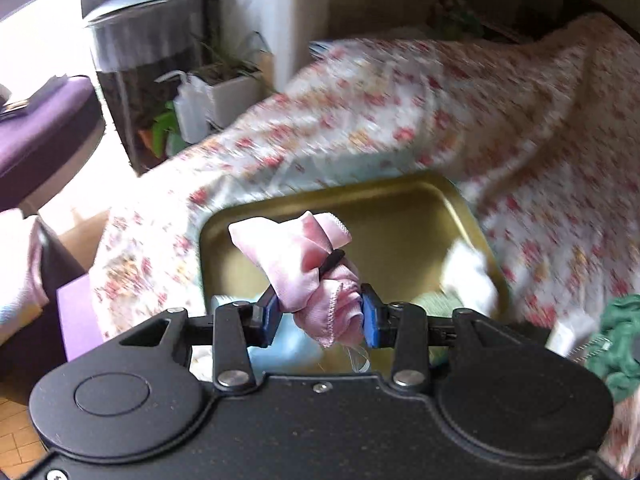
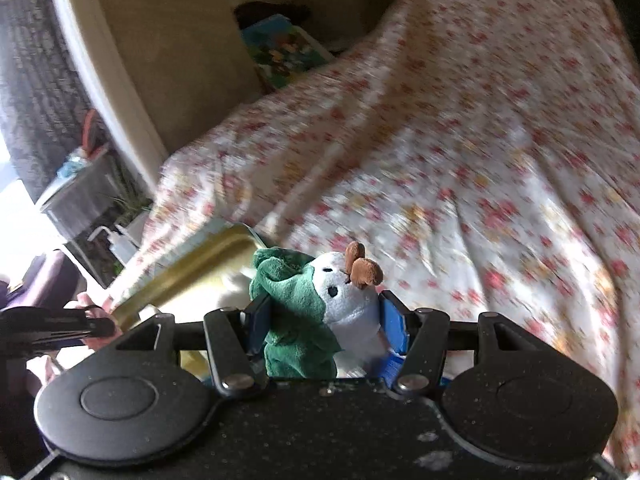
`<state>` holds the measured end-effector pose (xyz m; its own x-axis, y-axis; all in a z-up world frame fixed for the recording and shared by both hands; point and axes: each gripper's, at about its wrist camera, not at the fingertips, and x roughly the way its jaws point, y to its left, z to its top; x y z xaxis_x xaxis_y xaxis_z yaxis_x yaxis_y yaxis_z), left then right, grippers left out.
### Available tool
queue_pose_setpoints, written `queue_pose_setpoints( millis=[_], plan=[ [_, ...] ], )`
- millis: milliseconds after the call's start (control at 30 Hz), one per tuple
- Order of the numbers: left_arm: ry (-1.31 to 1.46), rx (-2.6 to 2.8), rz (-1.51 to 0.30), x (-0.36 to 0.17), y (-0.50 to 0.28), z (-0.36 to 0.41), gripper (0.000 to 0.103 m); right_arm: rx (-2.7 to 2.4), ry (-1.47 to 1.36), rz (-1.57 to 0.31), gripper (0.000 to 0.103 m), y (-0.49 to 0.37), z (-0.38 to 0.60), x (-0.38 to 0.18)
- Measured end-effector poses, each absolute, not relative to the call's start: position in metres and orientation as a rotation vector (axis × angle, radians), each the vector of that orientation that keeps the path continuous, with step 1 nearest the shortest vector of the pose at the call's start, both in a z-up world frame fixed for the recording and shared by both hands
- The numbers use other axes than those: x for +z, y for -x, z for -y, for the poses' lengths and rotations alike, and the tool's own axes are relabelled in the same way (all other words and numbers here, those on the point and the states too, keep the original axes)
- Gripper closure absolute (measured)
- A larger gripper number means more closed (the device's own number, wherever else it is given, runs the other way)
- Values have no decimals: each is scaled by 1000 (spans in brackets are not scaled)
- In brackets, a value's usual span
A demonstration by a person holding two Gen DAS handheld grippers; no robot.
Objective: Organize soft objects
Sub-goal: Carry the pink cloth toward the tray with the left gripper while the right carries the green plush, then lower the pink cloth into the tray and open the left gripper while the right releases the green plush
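My left gripper [image 1: 320,316] is shut on a pink satin bow scrunchie [image 1: 308,264] and holds it above a gold metal tray [image 1: 400,208] on the floral bedspread. My right gripper [image 2: 324,320] is shut on a small plush toy [image 2: 316,304] with a white face, green hood and brown antlers. The plush's green part also shows at the right edge of the left wrist view [image 1: 616,344]. The gold tray [image 2: 200,268] lies to the left of the right gripper. A white soft item [image 1: 468,276] and pale blue and green items lie in the tray.
The floral bedspread [image 2: 480,160] covers the bed. A planter and a white bottle [image 1: 208,96] stand on the floor past the bed's left edge, beside a dark cabinet. A purple seat [image 1: 40,132] is at far left. A colourful box [image 2: 284,48] leans by the wall.
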<state>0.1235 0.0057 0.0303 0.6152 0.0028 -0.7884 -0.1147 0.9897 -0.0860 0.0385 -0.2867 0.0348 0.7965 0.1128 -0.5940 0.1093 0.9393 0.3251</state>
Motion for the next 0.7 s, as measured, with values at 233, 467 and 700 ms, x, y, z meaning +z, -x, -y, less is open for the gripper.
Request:
queue_pose_setpoints(
  millis=[233,467,700],
  plan=[
    [166,153,-910,12,-142,-25,62,100,-328,-620,46,-78,247,65],
    [151,141,-906,7,-151,-27,60,145,-278,-601,46,-117,201,77],
    [198,179,-864,11,-155,-39,32,160,-254,-597,44,-149,170,79]
  ],
)
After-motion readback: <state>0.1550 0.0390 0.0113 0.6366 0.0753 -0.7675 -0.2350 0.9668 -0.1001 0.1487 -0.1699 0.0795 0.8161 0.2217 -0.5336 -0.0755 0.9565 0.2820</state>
